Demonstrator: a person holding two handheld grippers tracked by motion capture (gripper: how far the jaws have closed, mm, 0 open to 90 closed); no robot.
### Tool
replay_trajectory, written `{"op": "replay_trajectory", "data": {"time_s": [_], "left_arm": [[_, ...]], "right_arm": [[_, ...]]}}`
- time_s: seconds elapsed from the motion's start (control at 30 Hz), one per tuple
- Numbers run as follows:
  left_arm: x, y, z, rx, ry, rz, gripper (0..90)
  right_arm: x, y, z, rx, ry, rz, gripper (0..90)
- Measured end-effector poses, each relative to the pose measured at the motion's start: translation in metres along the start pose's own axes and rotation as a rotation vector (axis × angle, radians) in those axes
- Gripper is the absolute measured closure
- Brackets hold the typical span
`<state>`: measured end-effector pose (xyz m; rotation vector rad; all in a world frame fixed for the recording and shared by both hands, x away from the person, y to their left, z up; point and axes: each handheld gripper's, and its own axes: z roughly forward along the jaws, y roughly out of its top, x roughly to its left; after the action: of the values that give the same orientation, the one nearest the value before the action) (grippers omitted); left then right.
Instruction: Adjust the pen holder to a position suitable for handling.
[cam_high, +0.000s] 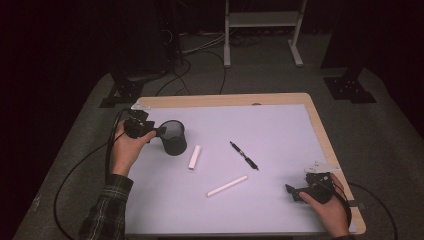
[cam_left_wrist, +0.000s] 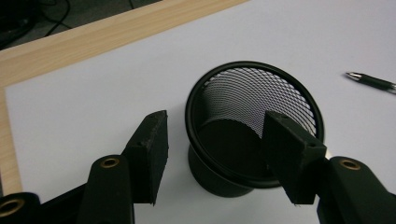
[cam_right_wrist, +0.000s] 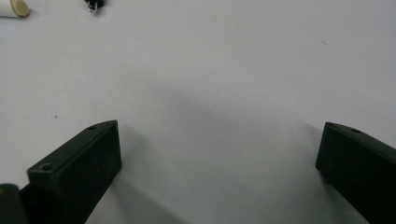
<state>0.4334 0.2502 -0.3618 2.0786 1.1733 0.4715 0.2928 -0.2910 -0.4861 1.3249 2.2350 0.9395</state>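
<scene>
place: lab or recording room | cues: dark walls, grey carpet (cam_high: 390, 150), cables (cam_high: 200, 55) on floor upper centre, white metal stand (cam_high: 262, 30), lone wood-edged desk (cam_high: 220, 100)

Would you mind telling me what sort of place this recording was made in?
Probably a lab or studio set up for recording: a table with a white mat stands on grey carpet in a dark room, cables trail across the floor, and a white metal stand sits behind.

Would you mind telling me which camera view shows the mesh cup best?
The left gripper view: the mesh cup is close, with its rim, mesh wall and dark inside plain. The high view shows it small and far, by the left gripper. The right gripper view looks at bare table.
</scene>
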Motion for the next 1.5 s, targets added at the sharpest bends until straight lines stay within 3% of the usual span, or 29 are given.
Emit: {"op": "replay_trajectory", "data": {"time_s": [0.4, 0.8, 1.07, 1.5], "left_arm": [[0.005, 0.006, 0.018, 0.036, 0.02, -0.002, 43.9], [0.004, 0.009, 0.039, 0.079, 0.049, 0.007, 53.0], [0.002, 0.008, 0.048, 0.113, 0.048, 0.017, 63.7], [0.0, 0.006, 0.054, 0.139, 0.088, 0.027, 77.1]], "right_arm": [[0.0, 0.0, 0.0, 0.0, 0.0, 0.0, 0.0], [0.0, 0.0, 0.0, 0.0, 0.0, 0.0, 0.0], [0.0, 0.0, 0.0, 0.0, -0.001, -0.001, 0.0], [0.0, 0.0, 0.0, 0.0, 0.0, 0.0, 0.0]]}}
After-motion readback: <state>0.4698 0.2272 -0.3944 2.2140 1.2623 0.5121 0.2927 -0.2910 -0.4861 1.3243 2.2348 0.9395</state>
